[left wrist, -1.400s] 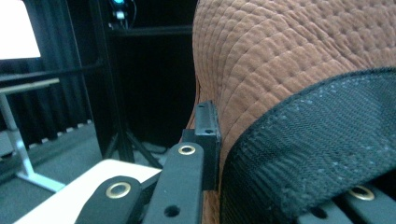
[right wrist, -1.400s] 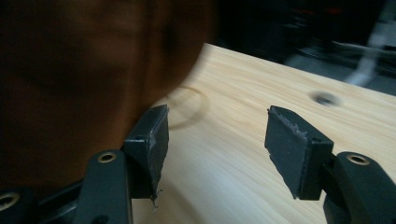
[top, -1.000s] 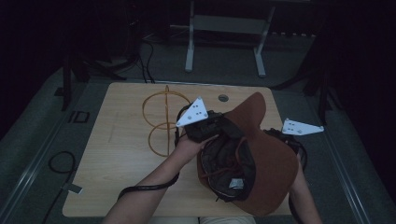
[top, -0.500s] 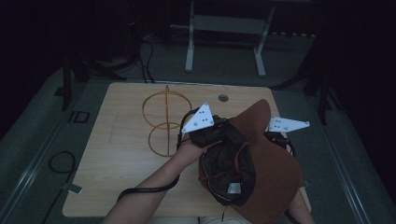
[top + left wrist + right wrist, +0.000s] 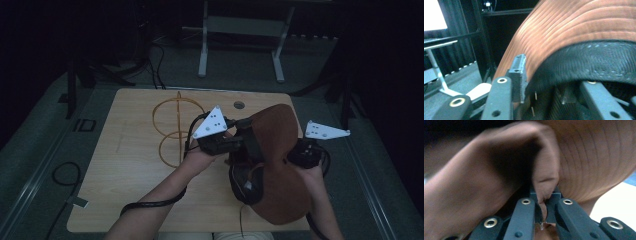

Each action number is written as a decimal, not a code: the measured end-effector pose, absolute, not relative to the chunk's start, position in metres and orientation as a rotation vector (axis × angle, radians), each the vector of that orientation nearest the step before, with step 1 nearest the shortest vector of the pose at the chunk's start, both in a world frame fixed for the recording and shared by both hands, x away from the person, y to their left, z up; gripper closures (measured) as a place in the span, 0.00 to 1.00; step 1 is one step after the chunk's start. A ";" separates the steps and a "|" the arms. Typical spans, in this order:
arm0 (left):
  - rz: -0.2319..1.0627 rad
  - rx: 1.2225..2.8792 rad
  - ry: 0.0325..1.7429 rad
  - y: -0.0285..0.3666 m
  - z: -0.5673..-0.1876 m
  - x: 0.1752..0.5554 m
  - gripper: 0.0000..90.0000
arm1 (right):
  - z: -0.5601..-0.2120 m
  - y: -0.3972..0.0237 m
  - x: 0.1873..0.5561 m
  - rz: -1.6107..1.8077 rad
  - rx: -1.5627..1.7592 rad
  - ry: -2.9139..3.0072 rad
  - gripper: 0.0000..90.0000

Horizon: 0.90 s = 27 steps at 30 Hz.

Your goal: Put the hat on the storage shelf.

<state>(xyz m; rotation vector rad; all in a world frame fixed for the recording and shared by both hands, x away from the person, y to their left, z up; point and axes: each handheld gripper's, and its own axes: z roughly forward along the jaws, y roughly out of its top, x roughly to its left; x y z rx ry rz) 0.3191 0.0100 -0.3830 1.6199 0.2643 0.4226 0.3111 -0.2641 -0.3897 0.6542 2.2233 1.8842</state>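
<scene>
A brown wide-brimmed hat (image 5: 280,150) with a black lining is held up over the right side of the table, its inside turned toward the person. My left gripper (image 5: 240,145) reaches into the hat from the left. In the left gripper view its jaws (image 5: 554,82) have just been opening and stand apart, with the hat's (image 5: 574,25) black inner band between them. My right gripper (image 5: 299,151) is at the hat's right edge. The right gripper view shows it (image 5: 544,197) shut on a pinched fold of the brown brim (image 5: 586,157).
A tan wire stand (image 5: 172,130) made of rings sits on the wooden table (image 5: 125,200) left of the hat. A round cable hole (image 5: 239,105) lies near the far edge. Behind the table a metal frame (image 5: 240,30) stands on the floor, and a cable (image 5: 65,175) loops at the left.
The hat's brim has folded inward and the hat looks narrower than a second ago. The right gripper's jaws have closed on the brim. Both hands stay roughly in place.
</scene>
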 end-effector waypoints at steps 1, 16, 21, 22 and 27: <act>0.427 1.622 0.264 0.011 -0.383 0.318 0.68 | -0.388 -0.267 0.311 1.880 0.655 2.214 0.97; 0.444 1.667 0.397 0.058 -0.412 0.309 0.65 | -0.359 -0.300 0.320 1.868 0.725 2.037 0.97; 0.429 1.712 0.435 0.073 -0.432 0.302 0.65 | -0.350 -0.302 0.328 1.861 0.746 2.000 0.97; 0.429 1.720 0.441 0.076 -0.436 0.300 0.65 | -0.348 -0.302 0.331 1.855 0.751 1.995 0.97; 0.418 1.750 0.485 0.098 -0.458 0.289 0.65 | -0.342 -0.301 0.344 1.826 0.788 1.975 0.97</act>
